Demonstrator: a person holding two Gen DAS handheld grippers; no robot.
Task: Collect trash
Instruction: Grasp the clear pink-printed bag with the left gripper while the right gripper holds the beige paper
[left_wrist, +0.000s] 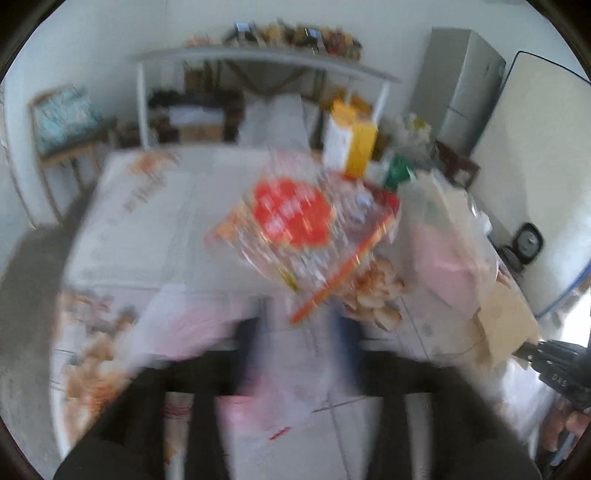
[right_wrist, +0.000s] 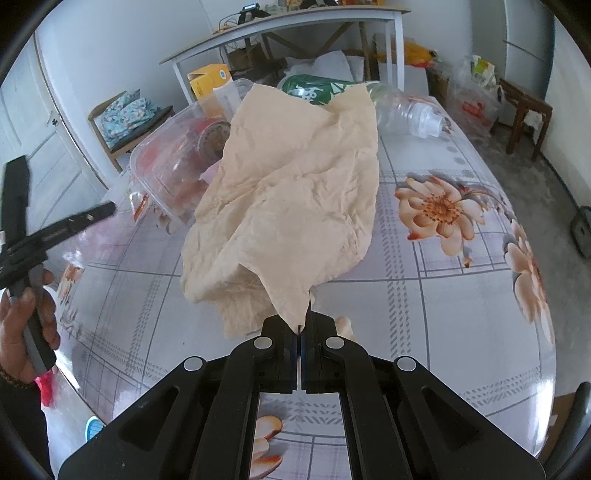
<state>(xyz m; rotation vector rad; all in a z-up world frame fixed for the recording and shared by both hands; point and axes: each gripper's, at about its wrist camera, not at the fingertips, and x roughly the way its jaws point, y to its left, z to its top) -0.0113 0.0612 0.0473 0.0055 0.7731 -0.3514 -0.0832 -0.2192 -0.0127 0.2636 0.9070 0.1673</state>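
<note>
The crumpled beige sheet of paper (right_wrist: 291, 192) is the thing in play: it's draped over the middle of the floral plastic-covered table (right_wrist: 461, 258), with its near corner pinched tight in the right gripper (right_wrist: 299, 332), jaws fully closed on it. Behind it sit a clear plastic tub of scraps (right_wrist: 166, 166) and a clear plastic bottle with a green label (right_wrist: 402, 110). The left gripper (left_wrist: 295, 350) is blurry, jaws spread wide, nothing between them that I can make out. I'd keep that pinch firm and lift slowly so the thin corner doesn't tear, and bring the free tongs under the sagging bulk to bunch it up
</note>
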